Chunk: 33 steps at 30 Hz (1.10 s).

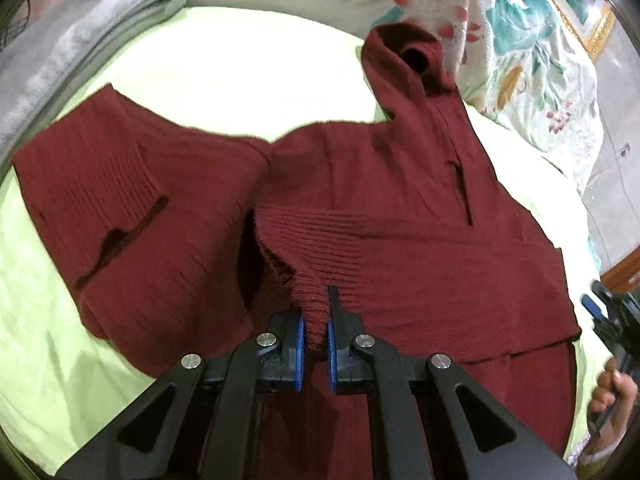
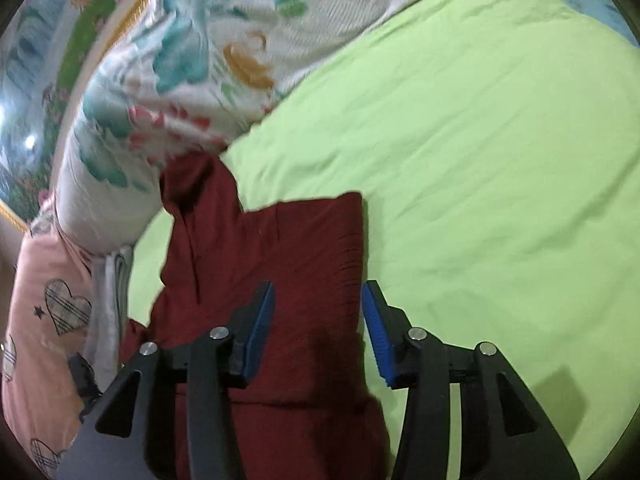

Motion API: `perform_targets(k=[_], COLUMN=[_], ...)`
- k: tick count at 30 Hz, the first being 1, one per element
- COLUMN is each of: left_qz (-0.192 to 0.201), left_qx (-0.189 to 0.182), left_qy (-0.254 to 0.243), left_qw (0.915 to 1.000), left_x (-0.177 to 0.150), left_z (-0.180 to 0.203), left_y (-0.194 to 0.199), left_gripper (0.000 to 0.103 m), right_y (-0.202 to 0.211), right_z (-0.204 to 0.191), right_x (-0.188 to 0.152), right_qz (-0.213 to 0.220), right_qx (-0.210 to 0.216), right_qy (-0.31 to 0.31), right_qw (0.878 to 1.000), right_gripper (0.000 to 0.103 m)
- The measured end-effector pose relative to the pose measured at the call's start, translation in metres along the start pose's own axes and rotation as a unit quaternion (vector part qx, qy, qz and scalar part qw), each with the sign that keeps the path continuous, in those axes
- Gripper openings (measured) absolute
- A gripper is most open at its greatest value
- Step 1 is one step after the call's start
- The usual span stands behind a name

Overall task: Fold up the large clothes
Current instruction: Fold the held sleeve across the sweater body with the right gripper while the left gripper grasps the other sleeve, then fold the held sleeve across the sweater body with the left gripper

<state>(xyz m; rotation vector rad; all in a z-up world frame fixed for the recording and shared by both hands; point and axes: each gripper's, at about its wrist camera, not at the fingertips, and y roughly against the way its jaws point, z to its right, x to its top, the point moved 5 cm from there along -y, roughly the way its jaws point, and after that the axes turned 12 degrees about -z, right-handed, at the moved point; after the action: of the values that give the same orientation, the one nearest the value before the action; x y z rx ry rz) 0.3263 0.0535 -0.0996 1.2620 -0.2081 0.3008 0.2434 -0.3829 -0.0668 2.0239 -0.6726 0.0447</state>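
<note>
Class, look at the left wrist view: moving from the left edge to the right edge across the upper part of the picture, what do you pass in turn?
Grey folded blanket → bare green bedsheet → raised maroon sleeve cuff → floral quilt.

One maroon sweater [image 1: 400, 208], one floral quilt [image 1: 520, 40], one grey blanket [image 1: 80, 40], two tongs.

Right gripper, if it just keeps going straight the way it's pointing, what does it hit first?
Probably the maroon sweater: the right gripper is open, with the garment's edge running between its fingers. Depth is unclear, so it might reach the green bedsheet alongside.
</note>
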Motion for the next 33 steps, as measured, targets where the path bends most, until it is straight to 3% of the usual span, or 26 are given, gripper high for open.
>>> perform_targets(k=[2, 6, 7, 8, 13, 16, 19, 22, 24, 25, 28, 33], left_qz=[0.013, 0.009, 0.005, 0.003, 0.007, 0.001, -0.003, -0.002, -0.002, 0.001, 0.017, 0.059], left_qx=[0.006, 0.008, 0.009, 0.01, 0.002, 0.028, 0.024, 0.018, 0.015, 0.013, 0.015, 0.044], left_qy=[0.005, 0.023, 0.021, 0.019, -0.009, -0.021, -0.015, -0.011, -0.008, -0.006, 0.006, 0.054], left_qw=[0.9999, 0.9997, 0.9997, 0.9998, 0.9999, 0.9994, 0.9996, 0.9998, 0.9998, 0.9999, 0.9997, 0.9958], left_x=[0.002, 0.004, 0.002, -0.001, -0.001, -0.002, -0.005, -0.008, -0.012, -0.016, -0.028, -0.032], left_z=[0.0, -0.012, -0.013, -0.015, 0.005, 0.009, 0.003, -0.001, -0.003, -0.005, -0.021, -0.076], left_y=[0.003, 0.003, 0.002, 0.003, 0.004, -0.006, -0.009, -0.005, -0.001, 0.004, 0.026, 0.07], left_gripper=[0.007, 0.007, 0.007, 0.007, 0.007, 0.007, 0.008, 0.01, 0.013, 0.014, 0.015, 0.015], right_y=[-0.025, -0.05, -0.052, -0.051, -0.034, -0.047, -0.029, -0.011, -0.023, -0.032, -0.056, -0.033], right_z=[-0.004, -0.004, -0.005, -0.007, -0.006, 0.005, -0.003, -0.031, -0.049, -0.052, -0.044, -0.053], right_x=[0.002, 0.002, 0.001, 0.001, 0.01, 0.008, 0.0, -0.016, -0.032, -0.039, -0.056, -0.067], right_qz=[-0.026, -0.052, -0.05, -0.05, -0.023, -0.054, -0.02, 0.015, -0.019, -0.038, -0.075, -0.054], right_qx=[-0.021, -0.023, -0.025, -0.028, -0.06, -0.081, -0.108, -0.081, -0.023, -0.015, -0.057, -0.003], right_qy=[0.009, 0.022, 0.03, 0.042, 0.056, 0.035, 0.043, 0.077, 0.103, 0.106, 0.111, 0.1], right_qw=[0.999, 0.998, 0.998, 0.997, 0.996, 0.995, 0.993, 0.994, 0.994, 0.994, 0.989, 0.993], right_gripper=[0.054, 0.054, 0.048, 0.003, 0.007, 0.014, 0.016, 0.028, 0.041, 0.046, 0.046, 0.046])
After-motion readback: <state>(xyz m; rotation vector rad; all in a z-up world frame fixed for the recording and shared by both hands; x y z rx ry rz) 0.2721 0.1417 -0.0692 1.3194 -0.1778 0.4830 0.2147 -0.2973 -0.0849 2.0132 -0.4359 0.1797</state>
